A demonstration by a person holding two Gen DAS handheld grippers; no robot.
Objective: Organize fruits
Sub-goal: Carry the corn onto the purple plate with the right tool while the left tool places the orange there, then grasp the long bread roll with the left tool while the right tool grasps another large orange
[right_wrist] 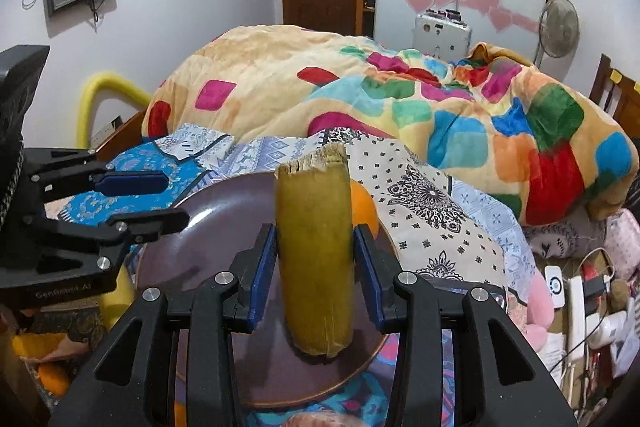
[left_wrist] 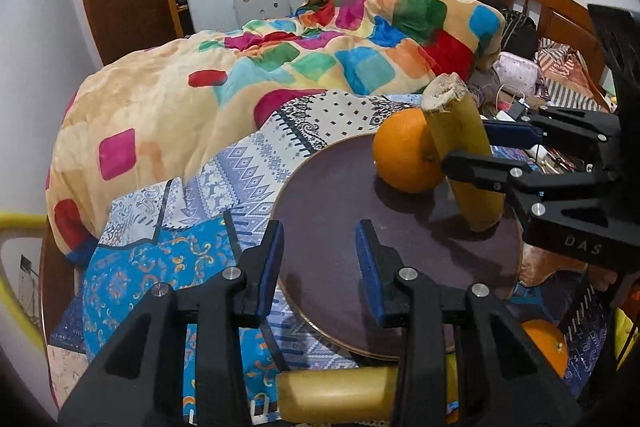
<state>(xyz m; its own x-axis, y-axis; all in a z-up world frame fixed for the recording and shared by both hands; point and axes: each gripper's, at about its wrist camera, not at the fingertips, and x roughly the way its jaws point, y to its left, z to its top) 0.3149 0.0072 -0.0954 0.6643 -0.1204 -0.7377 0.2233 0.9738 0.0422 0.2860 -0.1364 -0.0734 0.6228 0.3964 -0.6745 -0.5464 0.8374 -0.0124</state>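
One orange (left_wrist: 406, 151) sits on the dark plate (left_wrist: 328, 227) already, and the right gripper (right_wrist: 314, 259) is clamped on a yellow-green stalk piece (right_wrist: 314, 247), its lower end touching the plate beside that orange, so this one looks nearly placed. The left gripper (left_wrist: 320, 263) hovers over the plate's near edge, jaws partly apart with nothing between them. Left to do, I'd say: another stalk piece (left_wrist: 336, 391) and a second orange (left_wrist: 546, 347) lie off the plate on the patterned bedcover (left_wrist: 160, 259)

2 wrist views – close, angled down – share the plate (left_wrist: 320, 187).
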